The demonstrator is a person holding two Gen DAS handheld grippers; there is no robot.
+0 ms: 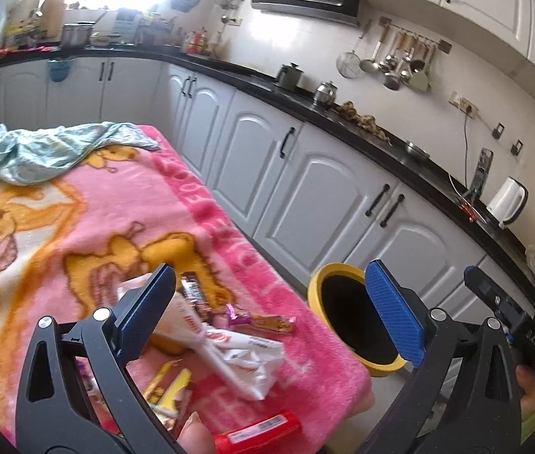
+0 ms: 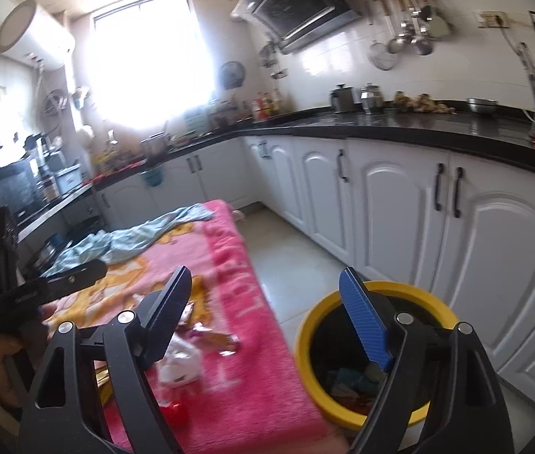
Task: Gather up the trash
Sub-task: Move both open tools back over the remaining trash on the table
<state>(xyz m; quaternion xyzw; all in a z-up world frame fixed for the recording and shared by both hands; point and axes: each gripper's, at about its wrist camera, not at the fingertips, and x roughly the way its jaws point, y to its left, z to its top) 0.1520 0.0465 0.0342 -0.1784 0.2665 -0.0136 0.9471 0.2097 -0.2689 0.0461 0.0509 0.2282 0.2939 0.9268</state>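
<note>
Both hand-held grippers – left (image 1: 271, 310) & right (image 2: 263, 317) – are gaping wide, empty, w/ crumpled wrappers (image 1: 244, 355) lying on pink blanket (image 1: 123, 208) beside round yellow-rimmed bin (image 2: 328, 408).

Black claw (image 1: 271, 314), blue ribbed pads (image 1: 394, 314)

One yellow bin (image 2: 362, 340), two tongs (image 1: 273, 312).

The left gripper (image 1: 267, 317) is tilted downward, its jaws spread wide with nothing between the blue pads. The right gripper (image 2: 265, 317) is tilted down the same way, its jaws wide apart and empty too. A hand (image 2: 6, 367) grasps the left gripper's handle, and fingers (image 1: 530, 389) wrap the right gripper's handle.
</note>
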